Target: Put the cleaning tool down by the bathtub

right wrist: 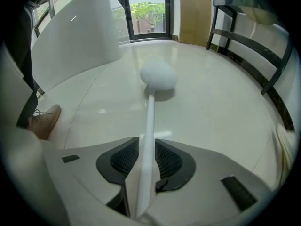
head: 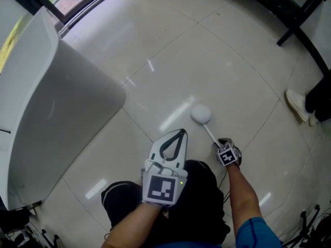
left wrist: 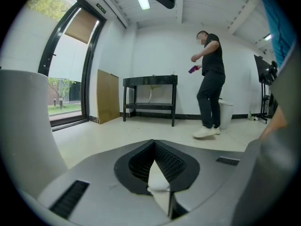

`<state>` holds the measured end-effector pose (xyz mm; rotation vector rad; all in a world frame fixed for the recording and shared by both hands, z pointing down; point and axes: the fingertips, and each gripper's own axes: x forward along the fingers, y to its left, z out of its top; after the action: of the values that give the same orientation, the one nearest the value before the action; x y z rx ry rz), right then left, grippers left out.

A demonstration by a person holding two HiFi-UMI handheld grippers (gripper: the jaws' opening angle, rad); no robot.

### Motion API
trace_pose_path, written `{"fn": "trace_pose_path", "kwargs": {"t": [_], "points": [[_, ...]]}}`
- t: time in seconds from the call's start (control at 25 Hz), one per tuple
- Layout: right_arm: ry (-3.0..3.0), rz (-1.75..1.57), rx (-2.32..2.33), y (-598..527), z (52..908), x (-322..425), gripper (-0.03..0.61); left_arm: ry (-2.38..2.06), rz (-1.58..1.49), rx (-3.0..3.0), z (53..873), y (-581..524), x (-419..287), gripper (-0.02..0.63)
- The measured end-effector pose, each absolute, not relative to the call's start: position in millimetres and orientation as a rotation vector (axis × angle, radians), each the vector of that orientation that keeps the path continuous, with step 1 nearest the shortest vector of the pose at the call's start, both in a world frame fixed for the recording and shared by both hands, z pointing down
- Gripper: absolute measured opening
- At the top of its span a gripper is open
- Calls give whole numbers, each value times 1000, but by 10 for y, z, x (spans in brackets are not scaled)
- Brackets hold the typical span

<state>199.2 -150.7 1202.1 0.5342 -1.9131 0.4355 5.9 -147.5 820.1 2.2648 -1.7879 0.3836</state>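
The cleaning tool has a round white head (head: 200,113) resting on the glossy tiled floor, with a thin white handle (head: 211,134) running back to my right gripper (head: 223,144). In the right gripper view the handle (right wrist: 149,126) passes between the ribbed black pads, and the right gripper (right wrist: 148,160) is shut on it; the head (right wrist: 158,75) lies ahead. The white bathtub (head: 51,112) fills the left side, its wall (right wrist: 75,36) left of the tool's head and apart from it. My left gripper (head: 178,136) hovers over my knees, shut and empty, its jaws meeting in the left gripper view (left wrist: 157,173).
A person (left wrist: 210,79) stands at the right, with a white shoe (head: 297,105) showing. A black metal table (left wrist: 150,95) stands by the far wall, its frame (head: 305,25) at the upper right. A brown board (left wrist: 107,95) leans beside the glass door. My own brown shoe (right wrist: 45,120) is near.
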Motion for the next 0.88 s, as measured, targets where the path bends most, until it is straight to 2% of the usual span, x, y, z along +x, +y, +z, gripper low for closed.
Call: {"fn": "trace_pose_path", "kwargs": {"t": [0.2,0.28,0.52,0.8,0.88], "points": [[-1858,436,481,-1402,12252,1975,133,-1778,380,2251,8261,-1405,48,3],[-1853,437,467,-1405,12310,1942,164,-1778,337,2250,8232,-1417,63,3],[-1854,465,468,-1369,12353,1918,176,-1723,322,2252,8242,-1390,178,3],[-1895,462,530,-1405,12304,1960,133,-1621,365,2304,8302,-1353,418,3],[-1876,488,573,-1437,12265,1964,91,-1614,348,2311,8274,-1381,440,3]]}}
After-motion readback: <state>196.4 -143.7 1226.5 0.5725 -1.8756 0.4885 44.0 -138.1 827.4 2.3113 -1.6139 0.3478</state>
